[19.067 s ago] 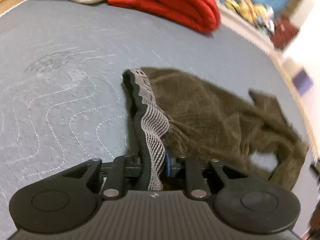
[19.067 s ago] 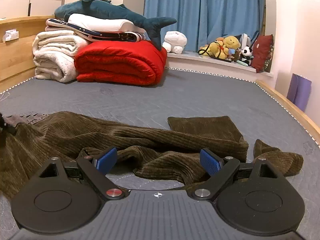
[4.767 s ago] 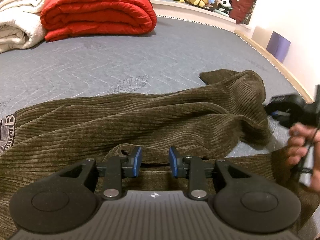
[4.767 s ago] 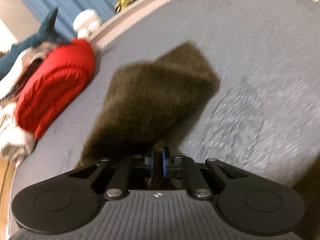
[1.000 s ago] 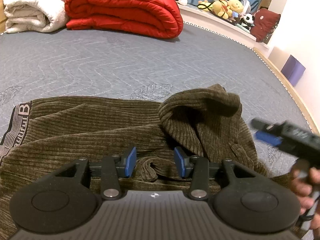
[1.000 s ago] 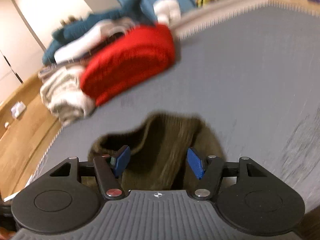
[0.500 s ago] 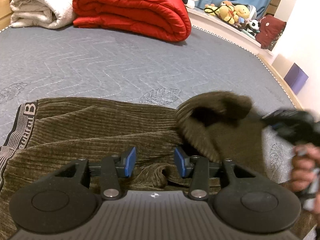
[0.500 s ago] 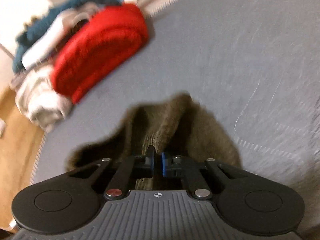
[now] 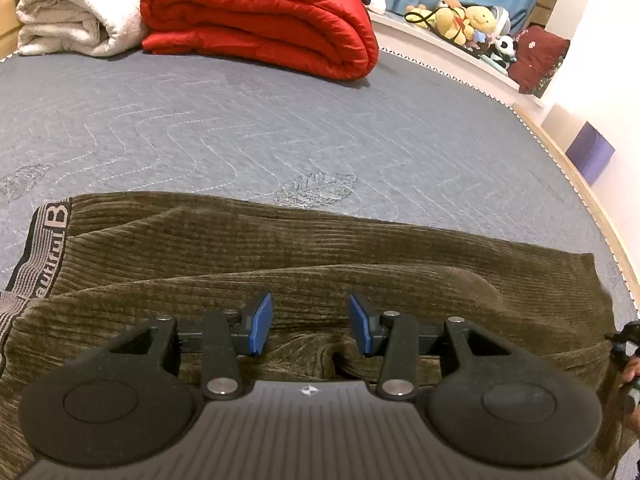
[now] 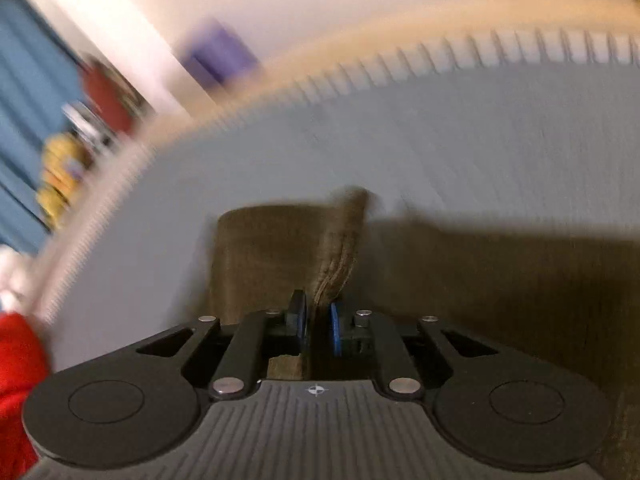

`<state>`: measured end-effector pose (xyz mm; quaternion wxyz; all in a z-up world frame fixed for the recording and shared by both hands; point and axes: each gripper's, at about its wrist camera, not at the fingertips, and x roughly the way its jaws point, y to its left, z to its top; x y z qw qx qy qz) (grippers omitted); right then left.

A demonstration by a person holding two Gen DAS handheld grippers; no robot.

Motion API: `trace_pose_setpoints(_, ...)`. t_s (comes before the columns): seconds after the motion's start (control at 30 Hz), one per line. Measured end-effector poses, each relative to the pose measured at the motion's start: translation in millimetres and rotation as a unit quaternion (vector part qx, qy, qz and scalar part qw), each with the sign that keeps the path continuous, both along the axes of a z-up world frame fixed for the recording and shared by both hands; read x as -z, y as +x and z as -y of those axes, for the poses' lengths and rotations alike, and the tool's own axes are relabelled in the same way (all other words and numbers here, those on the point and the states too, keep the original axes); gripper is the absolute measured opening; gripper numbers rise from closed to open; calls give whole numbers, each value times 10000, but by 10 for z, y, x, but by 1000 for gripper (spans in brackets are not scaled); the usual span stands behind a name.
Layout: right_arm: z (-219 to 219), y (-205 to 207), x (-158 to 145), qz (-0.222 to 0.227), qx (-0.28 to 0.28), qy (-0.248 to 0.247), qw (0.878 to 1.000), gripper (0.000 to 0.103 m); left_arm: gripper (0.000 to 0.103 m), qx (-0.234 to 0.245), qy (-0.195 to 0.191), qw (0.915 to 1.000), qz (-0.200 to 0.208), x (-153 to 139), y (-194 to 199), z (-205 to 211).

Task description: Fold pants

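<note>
Brown corduroy pants (image 9: 320, 248) lie stretched across the grey quilted bed (image 9: 248, 128), with the striped waistband (image 9: 44, 256) at the left and the leg ends at the right. My left gripper (image 9: 310, 324) is open and empty, low over a small fold in the middle of the pants. My right gripper (image 10: 318, 328) is shut on a pinched ridge of the pants' leg end (image 10: 340, 240). The right wrist view is motion-blurred. The right hand and gripper show at the left wrist view's right edge (image 9: 624, 352).
A folded red duvet (image 9: 260, 16) and white blankets (image 9: 72, 4) lie at the bed's far side. Stuffed toys (image 9: 464, 20) and a dark red cushion (image 9: 540, 56) sit on the ledge. A purple box (image 9: 592, 152) stands beyond the wooden bed edge at the right.
My right gripper has pulled the bunched leg out to the right, so the pants now lie flat and long. It went from open to shut on the leg end. The left gripper stayed open.
</note>
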<state>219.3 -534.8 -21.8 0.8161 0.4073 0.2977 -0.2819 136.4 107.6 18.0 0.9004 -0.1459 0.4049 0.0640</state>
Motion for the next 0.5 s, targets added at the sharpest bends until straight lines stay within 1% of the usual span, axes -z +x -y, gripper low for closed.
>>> trace_pose_setpoints(0.03,41,-20,92,13,47,168,9998,12,47,-9,-1,10000,3,-2,-3,-1)
trace_pose_setpoints(0.07,61,-38,115,150,23,183,9997,12,47,-16,-6,10000,5,-2,-8,-3)
trace_pose_setpoints(0.1,63,-15,93,122,-104,50,9999,15,48,-24,-10,10000,6,-3,-13,-7)
trace_pose_setpoints(0.13,14,44,47,97,-248,-108,9996,20,48,-26,-7,10000,3,-2,-18,-6)
trace_pose_setpoints(0.2,-10,27,-10,226,-363,-289,9987,20,48,9,-27,10000,-15,-2,-25,-6)
trace_pose_setpoints(0.23,-27,37,-42,213,-361,-361,9985,16,48,44,-49,10000,-26,0,-26,-5)
trace_pose_setpoints(0.3,15,-2,-52,228,-292,-489,9981,14,48,107,-121,9998,-82,20,-30,-11)
trace_pose_setpoints(0.37,76,14,-54,154,-236,-603,9978,14,48,138,-297,9993,-185,69,-42,-41)
trace_pose_setpoints(0.43,98,-5,-46,65,-144,-612,9980,16,48,126,-541,9978,-366,167,-39,-102)
trace_pose_setpoints(0.47,119,-50,-68,38,-65,-617,9981,16,48,94,-596,9970,-480,243,-36,-130)
trace_pose_setpoints(0.5,96,-86,-129,48,35,-683,9976,18,48,72,-569,9961,-672,347,-25,-146)
